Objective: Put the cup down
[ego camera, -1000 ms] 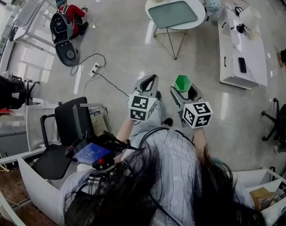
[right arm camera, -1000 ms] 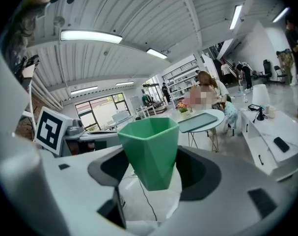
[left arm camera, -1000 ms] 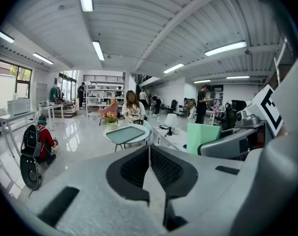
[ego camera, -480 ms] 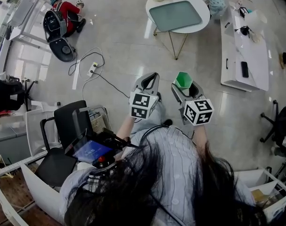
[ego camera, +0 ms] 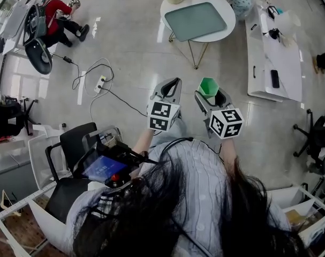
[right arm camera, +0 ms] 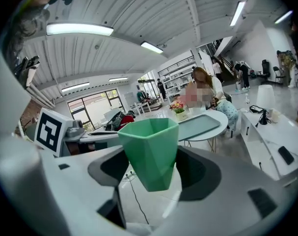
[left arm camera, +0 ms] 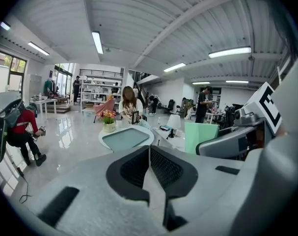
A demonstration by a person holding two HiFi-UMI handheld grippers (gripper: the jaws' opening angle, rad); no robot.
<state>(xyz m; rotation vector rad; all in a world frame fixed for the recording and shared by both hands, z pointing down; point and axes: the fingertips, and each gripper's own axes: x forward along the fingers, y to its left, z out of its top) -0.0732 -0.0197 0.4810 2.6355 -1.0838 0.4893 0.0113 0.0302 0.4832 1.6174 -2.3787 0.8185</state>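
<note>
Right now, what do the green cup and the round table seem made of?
Green cup: probably plastic, matte, uniform colour, moulded flat facets. Round table: smooth white top, perhaps lacquered; its grey-green inset could be glass, unclear.

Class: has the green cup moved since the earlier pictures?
Yes, slightly: the cup, held in the right gripper, has come nearer the round table.

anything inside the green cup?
The head view looks down into the green cup. Only its green inner walls show, with no contents visible. The very bottom is too small to make out. In the right gripper view the cup's own wall hides the interior.
</note>
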